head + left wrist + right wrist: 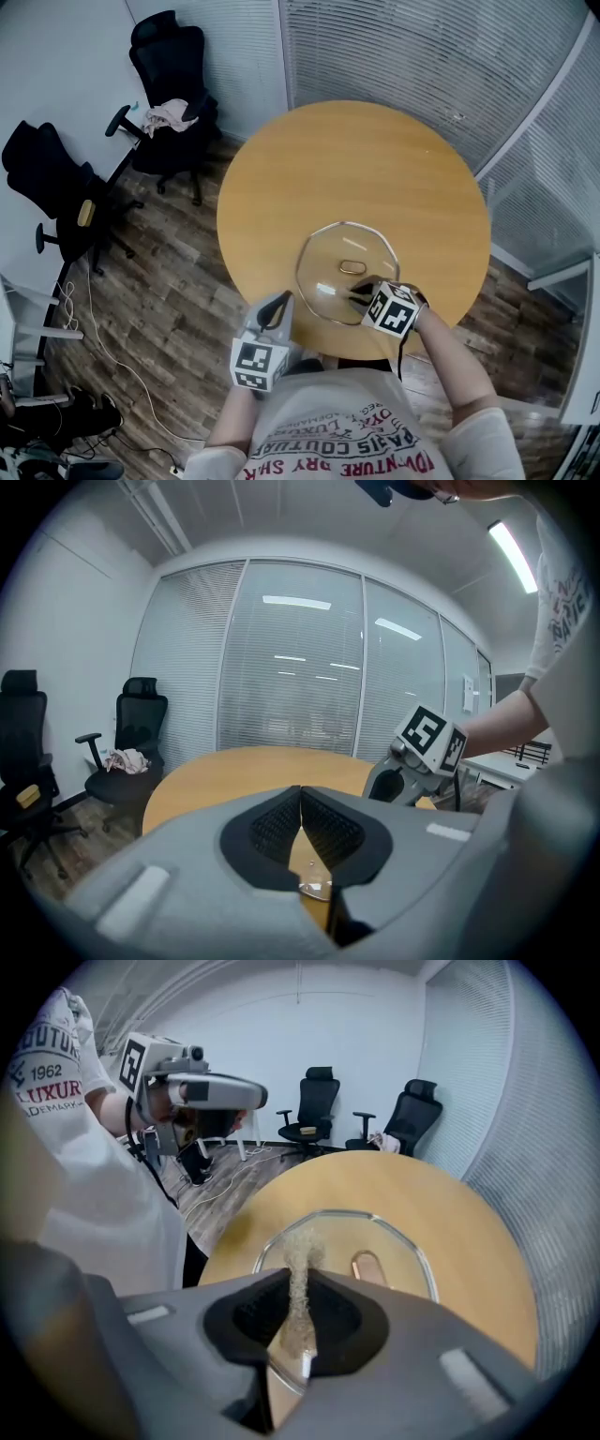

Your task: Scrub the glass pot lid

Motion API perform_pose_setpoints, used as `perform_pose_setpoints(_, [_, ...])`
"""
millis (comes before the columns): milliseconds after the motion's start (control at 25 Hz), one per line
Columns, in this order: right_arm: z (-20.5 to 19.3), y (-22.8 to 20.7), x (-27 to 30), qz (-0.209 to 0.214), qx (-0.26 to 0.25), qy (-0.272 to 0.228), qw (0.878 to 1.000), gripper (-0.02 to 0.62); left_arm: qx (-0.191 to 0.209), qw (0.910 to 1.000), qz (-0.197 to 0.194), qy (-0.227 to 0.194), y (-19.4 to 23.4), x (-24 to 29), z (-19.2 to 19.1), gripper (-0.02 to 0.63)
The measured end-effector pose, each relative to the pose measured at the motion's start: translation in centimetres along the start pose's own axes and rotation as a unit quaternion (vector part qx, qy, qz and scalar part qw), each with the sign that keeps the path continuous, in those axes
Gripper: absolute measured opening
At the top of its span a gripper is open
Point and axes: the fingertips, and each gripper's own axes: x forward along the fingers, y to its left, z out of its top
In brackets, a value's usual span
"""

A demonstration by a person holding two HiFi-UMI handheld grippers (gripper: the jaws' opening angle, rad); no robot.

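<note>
The glass pot lid (pixel 330 255) lies flat on the round wooden table (pixel 375 159), near its front edge, with a metal handle (pixel 352 267) at its centre. My right gripper (pixel 359 292) is over the lid's near side, shut on a thin beige scrubbing pad (pixel 300 1269) that stands upright between the jaws above the lid (pixel 394 1241). My left gripper (pixel 279 302) hovers just off the lid's left rim. In the left gripper view the left gripper (pixel 300 808) is shut with nothing between the jaws, and a bit of the lid rim (pixel 314 889) shows below them.
Black office chairs (pixel 173 56) (pixel 47 178) stand on the wood floor at the left, one with a pink cloth (pixel 169 114) on it. Glass walls with blinds (pixel 422 47) lie beyond the table. Cables (pixel 103 347) run across the floor.
</note>
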Motion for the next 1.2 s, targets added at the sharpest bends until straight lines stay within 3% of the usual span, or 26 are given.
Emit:
perform_pose_setpoints(240, [-1.4,-6.4,-2.8,-0.06,0.011,-0.009,0.998,0.054,0.002,1.0,0.002,-0.003,-1.2,1.8,1.4,0.008])
perform_pose_setpoints(440, [-3.1,-11.2,-1.9,-0.072,0.006,-0.005,0.997,0.054,0.003,0.9999,0.016,0.001,-1.5,4.2,1.9,0.008])
perform_pose_setpoints(760, [-4.5,-15.3,2.6,-0.022,-0.02,0.014,0.999,0.054,0.0,0.9997,0.022,-0.01,-1.0,8.5,3.4,0.009])
perform_pose_setpoints(1040, [-4.3,-15.2,4.8,0.029,-0.053,0.022,0.998,0.054,0.002,0.9996,0.021,-0.018,-0.4,10.5,4.5,0.009])
perform_pose_setpoints(1200, [-4.5,-15.1,5.0,0.036,-0.033,0.015,0.999,0.054,0.004,0.9998,0.015,-0.015,-0.4,10.8,4.4,0.009])
